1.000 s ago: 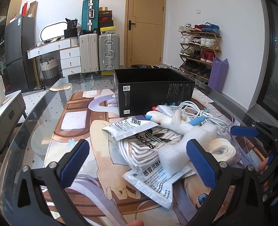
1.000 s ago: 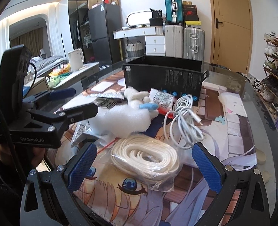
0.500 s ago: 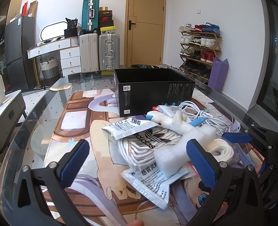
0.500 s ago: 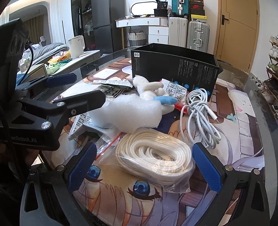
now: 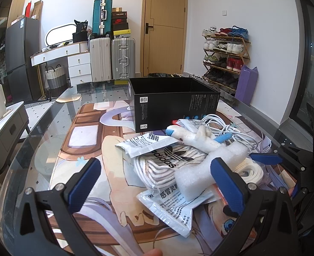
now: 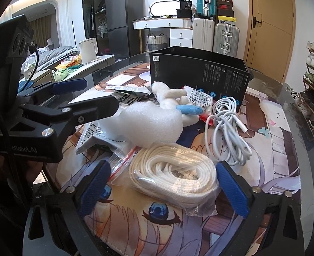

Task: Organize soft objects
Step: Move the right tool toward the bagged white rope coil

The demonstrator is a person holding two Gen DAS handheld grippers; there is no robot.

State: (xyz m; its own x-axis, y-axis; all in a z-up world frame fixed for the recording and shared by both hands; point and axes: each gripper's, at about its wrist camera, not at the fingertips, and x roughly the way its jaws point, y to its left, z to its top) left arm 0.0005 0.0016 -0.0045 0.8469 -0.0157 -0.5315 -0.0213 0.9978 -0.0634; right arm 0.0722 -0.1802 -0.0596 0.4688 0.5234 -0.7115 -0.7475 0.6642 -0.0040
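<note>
A pile lies in front of an open black box (image 5: 174,104) (image 6: 199,72). It holds a white foam piece (image 5: 210,168) (image 6: 150,121), a white plush toy with blue tips (image 5: 197,136) (image 6: 169,98), an Adidas bag of laces (image 5: 169,162), white sachets (image 5: 174,204), a white cable (image 6: 227,128) and a bagged coil of white rope (image 6: 176,172) (image 5: 250,170). My left gripper (image 5: 157,183) is open, near the foam. My right gripper (image 6: 163,187) is open, its fingers either side of the rope bag.
The pile sits on a printed mat (image 5: 88,149) on a glass table (image 5: 50,115). The left gripper's body (image 6: 39,115) is at the left of the right wrist view. Suitcases (image 5: 112,59) and a shoe rack (image 5: 225,55) stand behind.
The right gripper has moved forward and down over the rope bag, which now lies between its fingers. The left gripper has hardly moved.
</note>
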